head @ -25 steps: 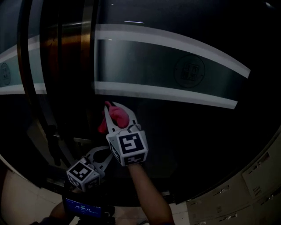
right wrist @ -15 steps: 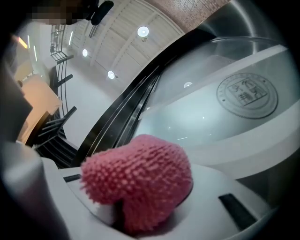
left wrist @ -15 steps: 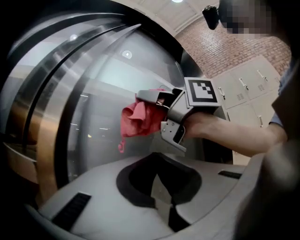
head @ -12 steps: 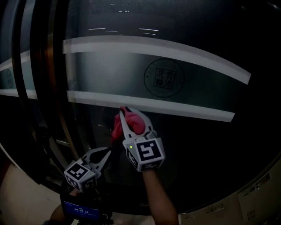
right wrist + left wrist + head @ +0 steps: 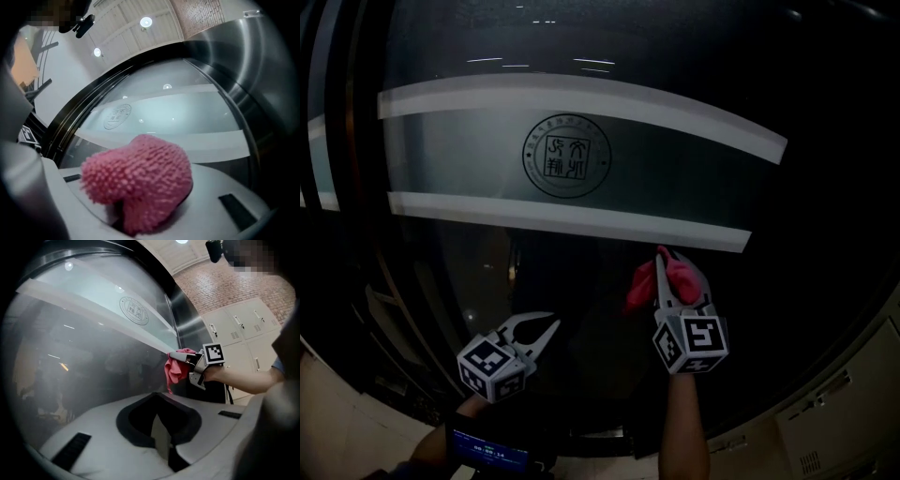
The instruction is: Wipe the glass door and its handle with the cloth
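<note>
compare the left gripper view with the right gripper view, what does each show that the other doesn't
Only the left gripper view: the right gripper from the side, a forearm, lockers, and the left gripper, open and empty. Only the right gripper view: the pink cloth close up, clamped in its jaws. Both: the glass door with its round emblem.

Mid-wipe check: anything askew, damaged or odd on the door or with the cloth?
Nothing stands out. The pink cloth sits bunched in the right gripper at the glass door, below the frosted band; the left gripper hangs open and empty. No cracks or spills show.
</note>
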`<action>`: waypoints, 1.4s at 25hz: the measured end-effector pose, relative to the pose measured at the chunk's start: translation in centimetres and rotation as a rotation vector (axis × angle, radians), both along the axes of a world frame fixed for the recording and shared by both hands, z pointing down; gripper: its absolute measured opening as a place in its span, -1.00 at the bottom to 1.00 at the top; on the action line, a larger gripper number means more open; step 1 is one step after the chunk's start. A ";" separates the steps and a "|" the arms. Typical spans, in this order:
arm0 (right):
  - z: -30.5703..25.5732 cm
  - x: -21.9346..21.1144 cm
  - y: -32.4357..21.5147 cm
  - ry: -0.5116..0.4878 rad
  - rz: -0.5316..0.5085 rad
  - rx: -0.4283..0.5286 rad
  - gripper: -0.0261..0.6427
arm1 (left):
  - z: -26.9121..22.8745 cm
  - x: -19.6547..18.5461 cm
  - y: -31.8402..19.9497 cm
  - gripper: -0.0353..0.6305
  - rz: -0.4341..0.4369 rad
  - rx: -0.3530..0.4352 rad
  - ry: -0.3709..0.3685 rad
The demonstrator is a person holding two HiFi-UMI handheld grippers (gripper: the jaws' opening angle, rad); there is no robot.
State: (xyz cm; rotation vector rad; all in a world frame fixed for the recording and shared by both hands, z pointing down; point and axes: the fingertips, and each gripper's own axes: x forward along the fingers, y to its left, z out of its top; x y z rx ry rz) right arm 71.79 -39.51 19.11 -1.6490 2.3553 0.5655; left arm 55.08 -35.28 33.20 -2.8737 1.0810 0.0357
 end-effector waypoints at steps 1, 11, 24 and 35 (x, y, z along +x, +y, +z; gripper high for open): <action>0.0 1.6 -0.1 -0.005 0.023 -0.005 -0.74 | 0.3 0.9 -0.1 -0.89 0.012 0.003 -0.009; 1.3 3.9 0.0 -0.050 0.072 -0.001 -0.75 | 1.2 -1.5 0.5 -0.89 -0.056 -0.010 -0.026; 7.6 -25.8 1.4 -0.092 -0.332 -0.017 -0.74 | 3.5 -16.1 2.0 -0.89 -0.276 -0.011 -0.029; 11.0 -42.0 1.3 0.056 -0.482 -0.079 -0.74 | 3.6 -23.9 2.6 -0.89 -0.343 -0.027 -0.002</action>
